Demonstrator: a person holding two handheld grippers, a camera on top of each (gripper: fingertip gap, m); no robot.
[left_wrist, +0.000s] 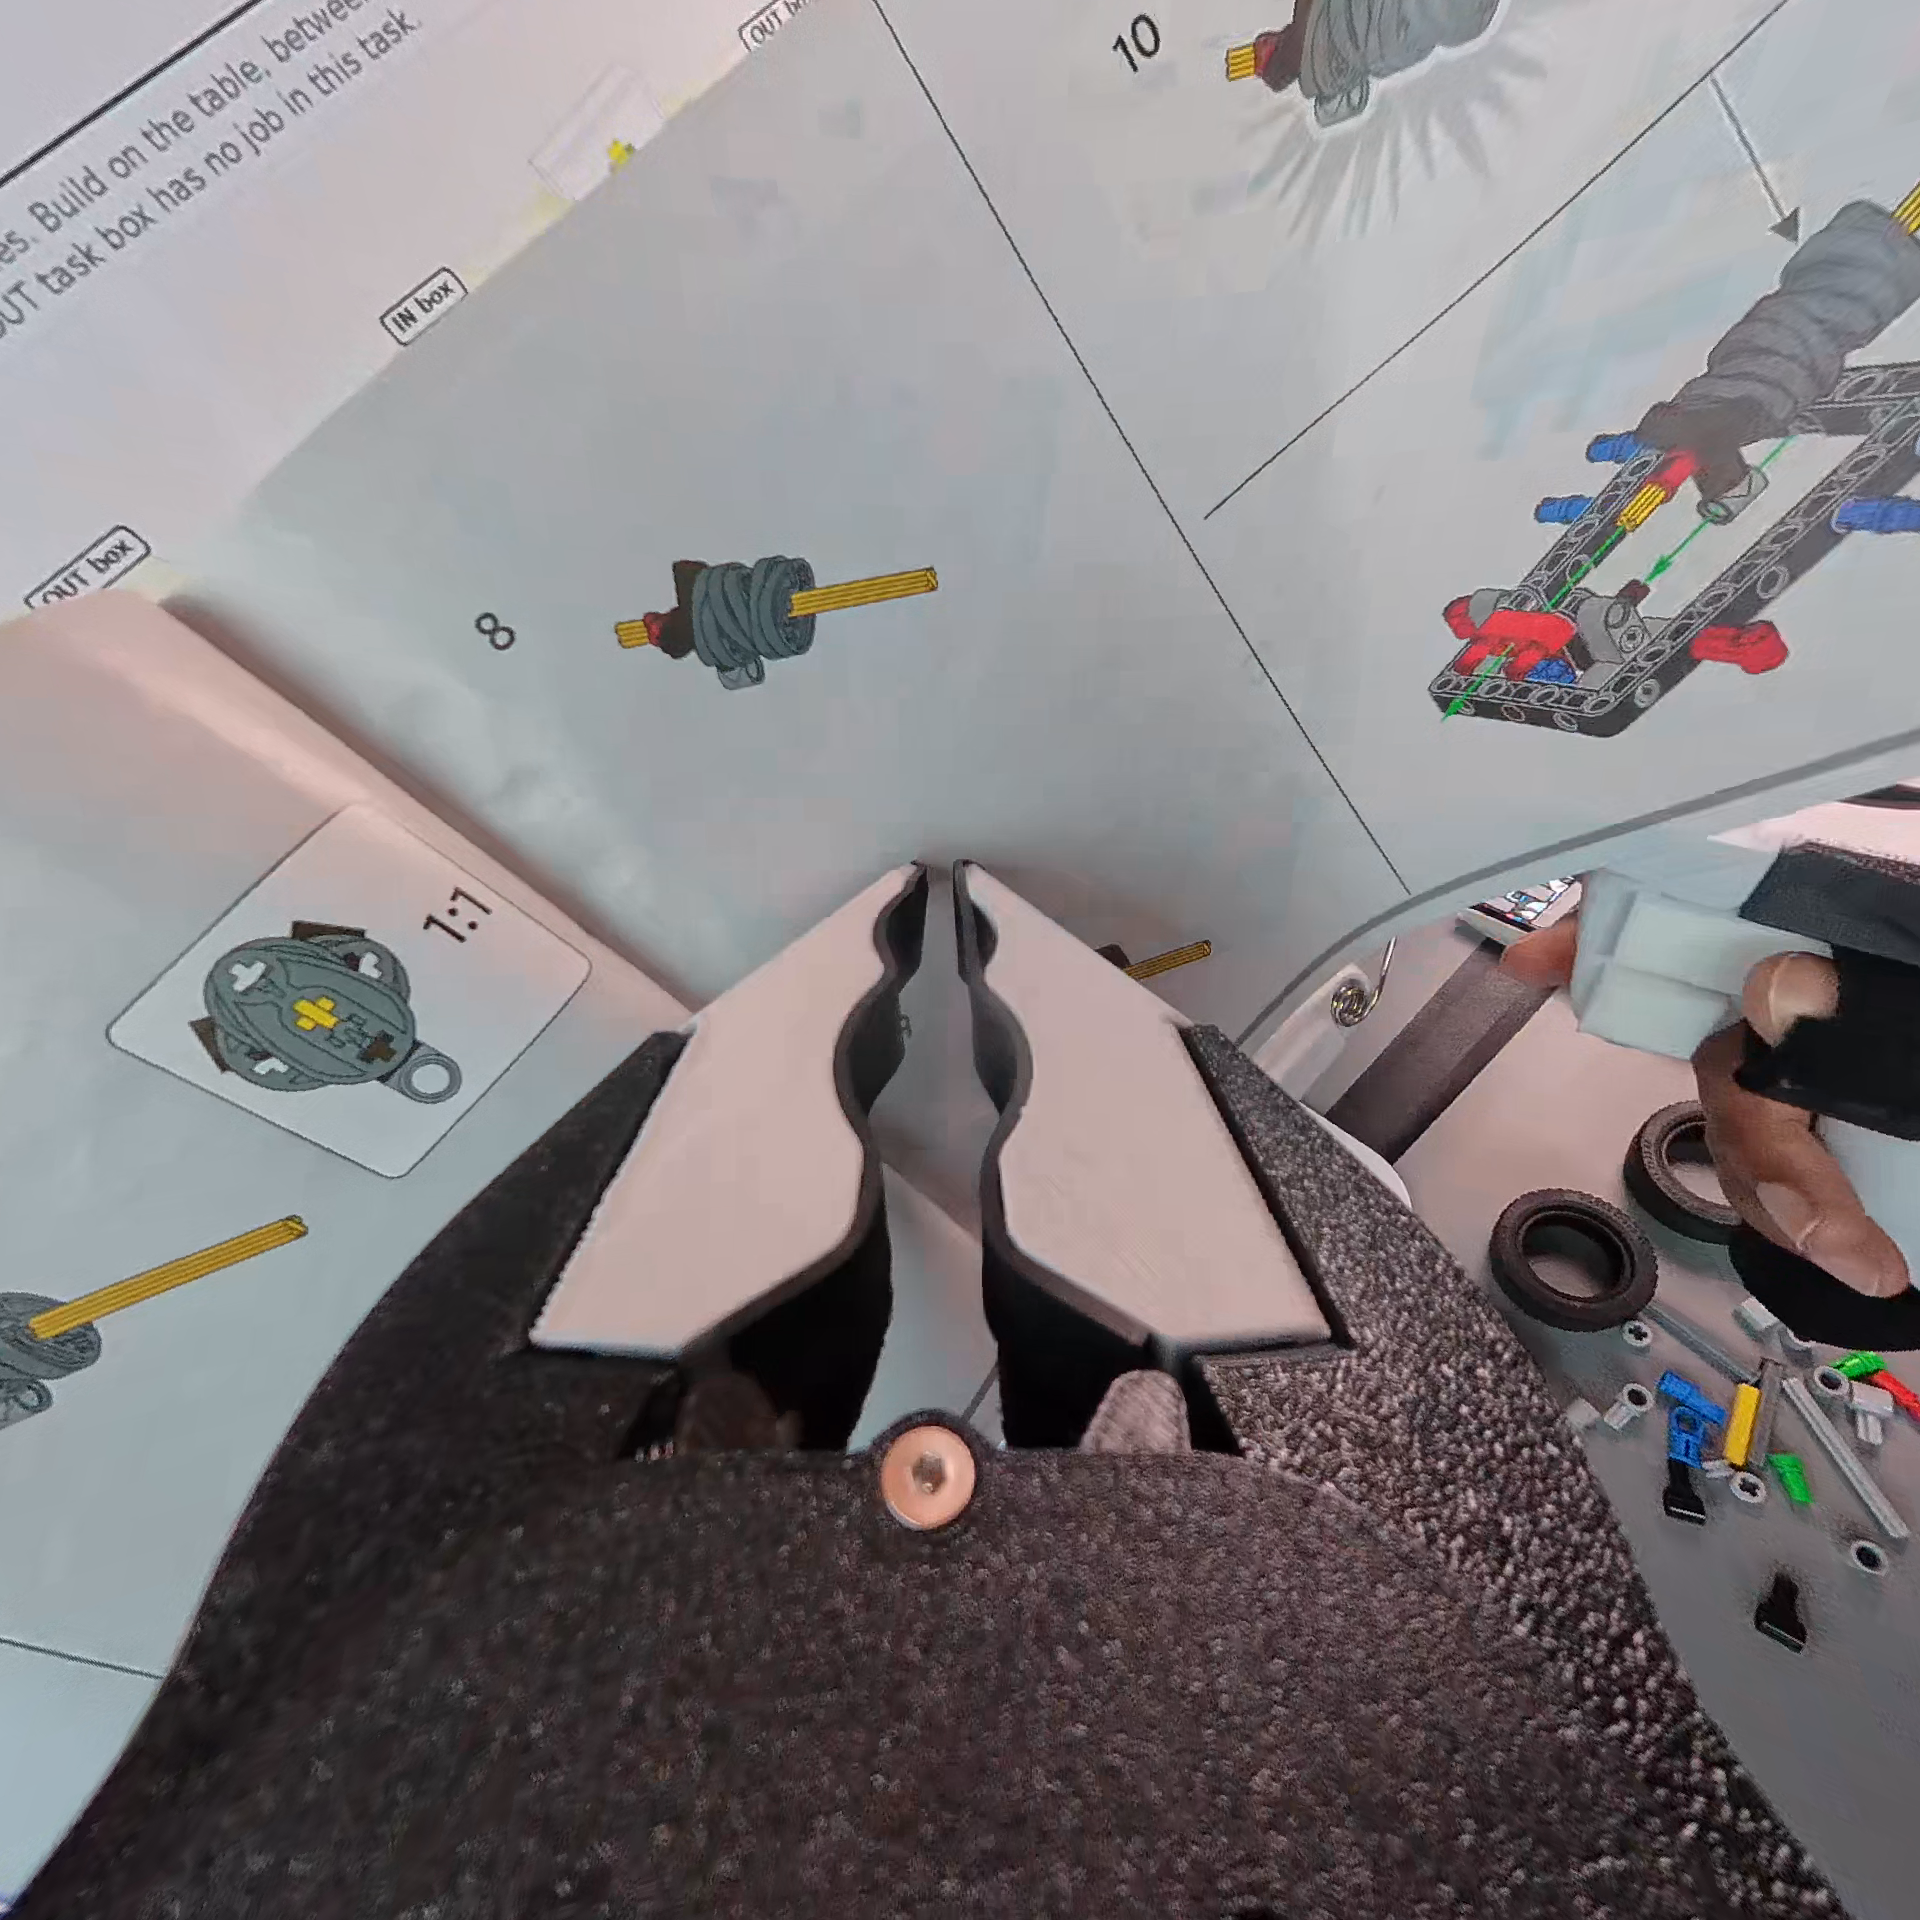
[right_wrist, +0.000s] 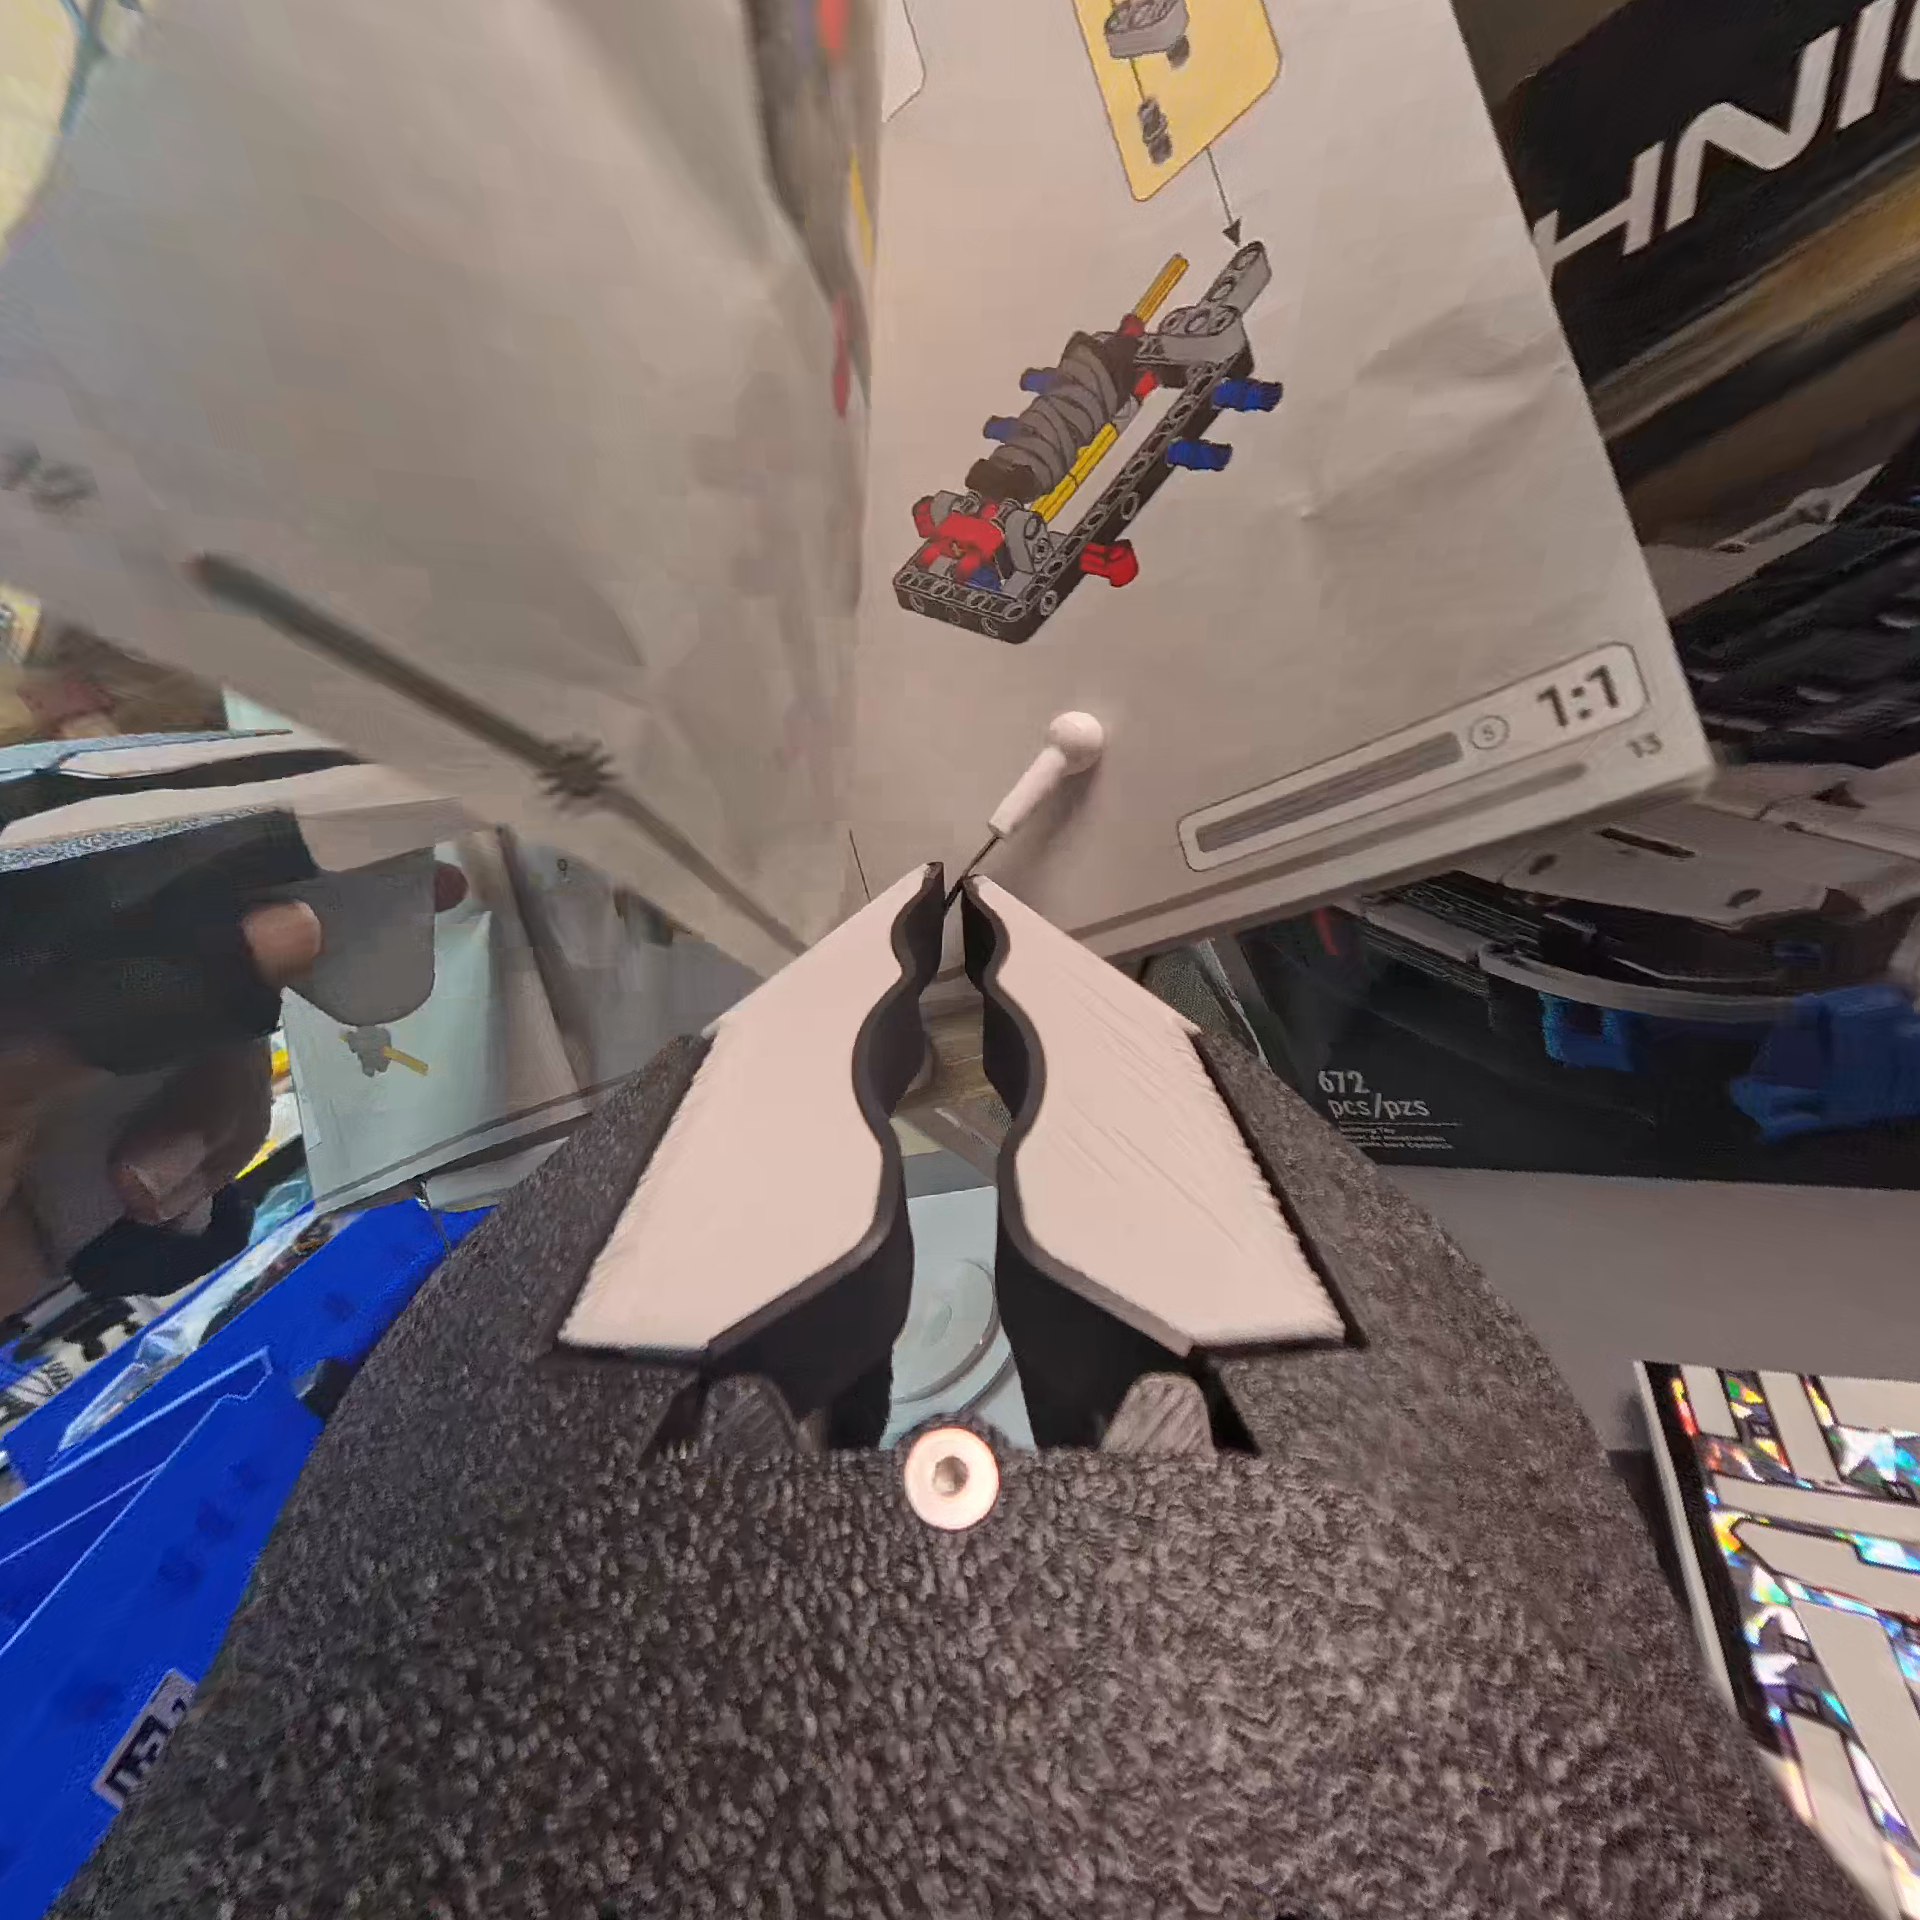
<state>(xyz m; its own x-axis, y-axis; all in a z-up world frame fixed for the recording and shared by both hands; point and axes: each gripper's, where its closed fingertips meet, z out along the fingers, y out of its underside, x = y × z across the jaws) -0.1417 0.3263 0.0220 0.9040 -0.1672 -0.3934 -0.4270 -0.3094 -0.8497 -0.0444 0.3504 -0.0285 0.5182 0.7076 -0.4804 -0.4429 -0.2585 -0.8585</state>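
- The left gripper (left_wrist: 938, 871) has its fingers drawn almost together. The tips look pinched on the lower edge of a page (left_wrist: 831, 416) of an instruction booklet. The sheet bows up and away from the tips, so it seems to be lifted clear of the sheets under it.
- The right gripper (right_wrist: 951, 883) is closed at the tips on the thin black stem of a wire arm (right_wrist: 1039, 779) with a white ball end. The ball lies against the facing sheet (right_wrist: 1351, 499), so the arm appears to serve as a page keeper.
- A clear stand (right_wrist: 499, 1138) props the booklet up at a slant. From the left wrist view a small coil spring (left_wrist: 1349, 1003) sits at its edge, probably the root of such an arm.
- Beside the stand, two black tyres (left_wrist: 1571, 1259) and a scatter of small building parts (left_wrist: 1756, 1423) lie loose on the table, in no tray. A person's hand (left_wrist: 1787, 1174) is above them, on the other tool.
- A blue bin (right_wrist: 156, 1507) sits low on the left of the right wrist view, holding what looks like a clear bag. I cannot tell what else is in it.
- A shiny sticker sheet (right_wrist: 1797, 1579) lies flat at the lower right.
- Farthest back, a black cardboard box (right_wrist: 1507, 1101) stands behind the booklet. Its inside is hidden.
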